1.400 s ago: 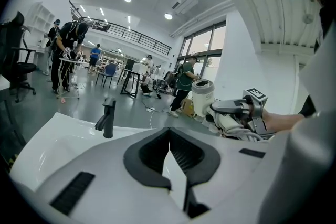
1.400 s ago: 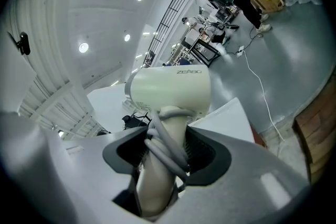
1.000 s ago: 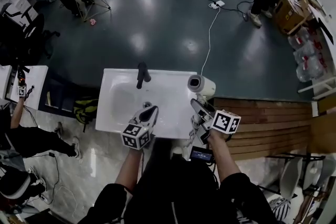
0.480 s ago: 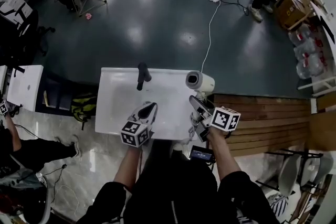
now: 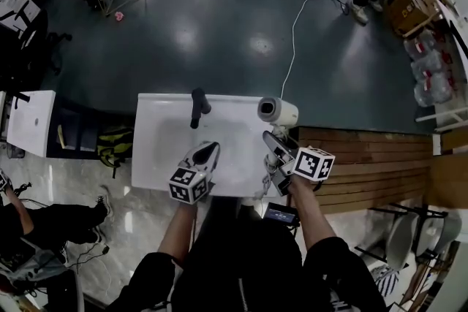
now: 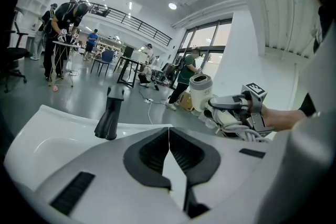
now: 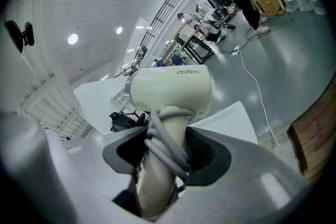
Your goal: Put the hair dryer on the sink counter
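White hair dryer (image 7: 170, 93), handle clamped in right gripper (image 7: 161, 159); left gripper (image 6: 169, 150) pinched together, empty, above sink counter (image 5: 157, 150).

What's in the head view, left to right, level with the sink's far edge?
white table → faucet → hair dryer → wooden planks

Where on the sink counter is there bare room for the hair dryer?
The sink counter is bare along the far strip between faucet and hair dryer, and left of the faucet. Crowded: the near edge by the left gripper and the right edge, where the right gripper holds it.
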The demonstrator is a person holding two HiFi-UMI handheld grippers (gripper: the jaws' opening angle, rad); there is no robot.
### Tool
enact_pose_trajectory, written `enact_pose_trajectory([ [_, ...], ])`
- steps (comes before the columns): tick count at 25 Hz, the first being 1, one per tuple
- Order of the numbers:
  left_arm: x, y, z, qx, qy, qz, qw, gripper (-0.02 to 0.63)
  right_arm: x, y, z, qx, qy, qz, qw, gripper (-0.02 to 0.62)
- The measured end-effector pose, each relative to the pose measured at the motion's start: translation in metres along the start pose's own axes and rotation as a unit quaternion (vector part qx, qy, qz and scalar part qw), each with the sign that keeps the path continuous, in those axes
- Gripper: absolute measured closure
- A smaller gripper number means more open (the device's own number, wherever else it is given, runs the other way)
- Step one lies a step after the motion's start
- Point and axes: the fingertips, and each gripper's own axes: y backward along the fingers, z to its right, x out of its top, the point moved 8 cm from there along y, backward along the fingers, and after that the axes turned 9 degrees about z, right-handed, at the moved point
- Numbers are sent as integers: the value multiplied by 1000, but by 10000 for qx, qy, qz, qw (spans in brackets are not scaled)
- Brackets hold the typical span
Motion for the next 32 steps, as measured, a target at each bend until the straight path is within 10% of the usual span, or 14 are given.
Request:
enact_pose_trajectory([
  [32, -25, -29, -29, -115, 309, -463, 9984, 594, -12, -42, 46, -864, 632, -359, 9936, 388],
])
